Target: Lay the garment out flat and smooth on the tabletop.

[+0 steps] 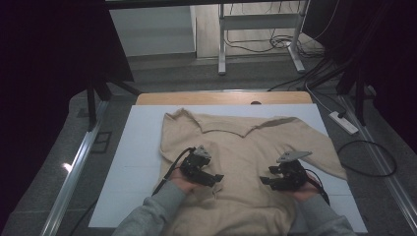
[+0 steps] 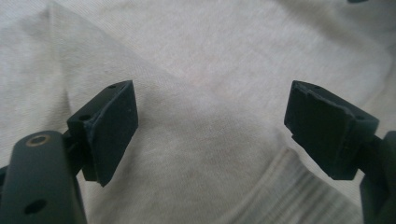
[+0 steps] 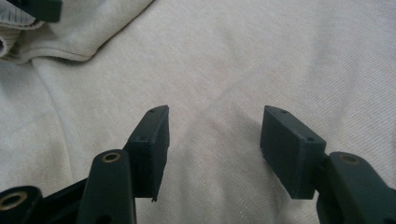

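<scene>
Dim high view, dark corners

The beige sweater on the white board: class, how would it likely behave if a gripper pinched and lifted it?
The beige sweater is soft knit lying flat with creases, so it would probably droop and fold. Its ribbed hem may stretch. The knit texture probably resists slipping.

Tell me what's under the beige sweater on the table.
The beige sweater lies flat on a white board, which shows bare around it. Beyond the board, a strip of wooden tabletop peeks out. Whatever lies directly beneath the knit is covered and cannot be seen.
</scene>
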The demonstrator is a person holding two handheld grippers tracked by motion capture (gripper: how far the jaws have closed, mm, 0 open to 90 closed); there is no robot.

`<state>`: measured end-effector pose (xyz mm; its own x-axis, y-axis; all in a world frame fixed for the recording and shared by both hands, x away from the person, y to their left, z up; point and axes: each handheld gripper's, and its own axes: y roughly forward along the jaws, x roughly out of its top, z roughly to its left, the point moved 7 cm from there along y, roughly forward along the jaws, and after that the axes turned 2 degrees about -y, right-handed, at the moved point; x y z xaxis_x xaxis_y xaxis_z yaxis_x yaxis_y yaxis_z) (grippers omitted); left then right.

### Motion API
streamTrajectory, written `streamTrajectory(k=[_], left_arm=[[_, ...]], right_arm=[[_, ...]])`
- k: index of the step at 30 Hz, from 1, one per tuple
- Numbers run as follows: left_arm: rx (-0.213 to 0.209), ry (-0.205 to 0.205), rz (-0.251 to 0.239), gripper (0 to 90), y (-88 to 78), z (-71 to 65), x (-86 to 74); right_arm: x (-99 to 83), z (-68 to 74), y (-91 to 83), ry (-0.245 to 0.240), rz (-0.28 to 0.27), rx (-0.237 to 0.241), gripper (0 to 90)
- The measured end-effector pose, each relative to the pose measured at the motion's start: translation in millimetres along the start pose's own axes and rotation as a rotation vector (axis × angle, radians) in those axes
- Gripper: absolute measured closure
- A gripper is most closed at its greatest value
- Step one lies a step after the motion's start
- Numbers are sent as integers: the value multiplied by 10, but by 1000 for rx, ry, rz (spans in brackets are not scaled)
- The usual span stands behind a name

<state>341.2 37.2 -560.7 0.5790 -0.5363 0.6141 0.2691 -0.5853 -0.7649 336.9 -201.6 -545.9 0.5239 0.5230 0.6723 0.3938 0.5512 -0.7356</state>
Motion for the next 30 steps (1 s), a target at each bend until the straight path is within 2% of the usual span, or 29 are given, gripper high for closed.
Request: streamTrajectory(k=[4, 8, 11, 13, 17, 21, 25, 30], left_arm=[[26, 33, 65, 180, 58, -28, -63], [55, 72, 93, 230, 59, -72, -94], [94, 132, 136, 294, 76, -92, -152], [118, 165, 147, 346, 76, -109, -176], [121, 181, 145, 555, 43, -128, -183], [114, 175, 115, 796, -16, -105, -173], [97, 160, 83, 841, -74, -66, -182], [115, 154, 25, 847, -233, -36, -159]], right_arm=[[1, 1, -10, -2, -4, -3, 422], [1, -5, -21, -2, -6, -4, 422], [1, -2, -22, -4, -6, -2, 422], [0, -4, -20, -5, -5, -4, 422], [-5, -3, -12, -7, -2, -7, 422], [-2, 2, -15, -8, -4, -9, 421], [-1, -6, -18, -8, -7, -9, 421], [0, -14, -26, -5, -10, -14, 421]])
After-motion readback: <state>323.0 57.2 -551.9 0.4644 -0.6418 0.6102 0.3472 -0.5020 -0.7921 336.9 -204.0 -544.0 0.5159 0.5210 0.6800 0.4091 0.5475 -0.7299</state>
